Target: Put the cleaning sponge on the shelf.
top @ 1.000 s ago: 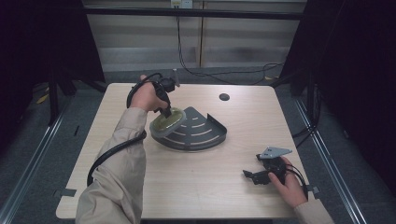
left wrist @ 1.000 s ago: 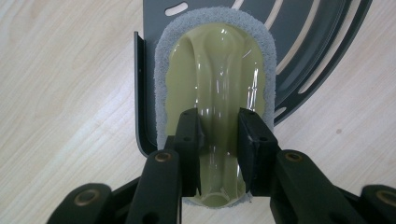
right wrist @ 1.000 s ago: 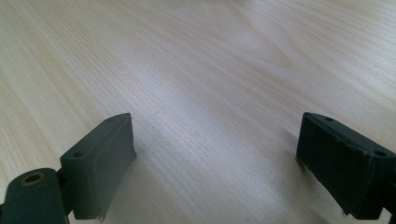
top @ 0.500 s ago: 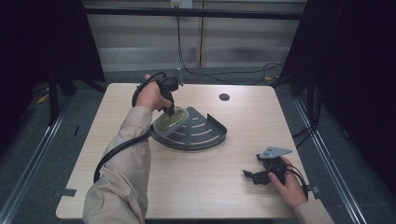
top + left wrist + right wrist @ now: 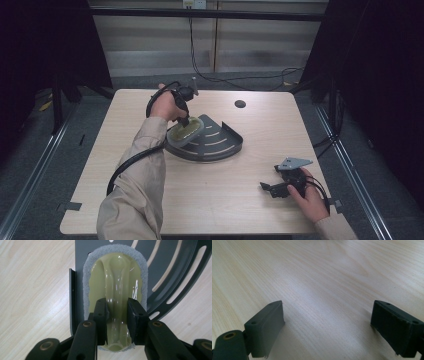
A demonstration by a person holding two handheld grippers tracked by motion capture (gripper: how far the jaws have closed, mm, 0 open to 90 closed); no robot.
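Observation:
A scrub pad with a glossy yellow-green handle and a grey felt rim lies on the left edge of a dark grey slotted quarter-round rack. My left gripper points straight down on it, both jaws pressed against the raised ridge of the handle. In the high view the same gripper stands over the scrub pad on the rack at the table's middle. My right gripper rests on the table at the front right, jaws wide apart over bare wood.
A small black round disc lies on the table at the back, right of centre. Cables trail from both grippers. Dark curtains and metal frame rails surround the table.
The left hand and gripper have shifted slightly right and toward the rack with the scrub pad. The right gripper has stayed still.

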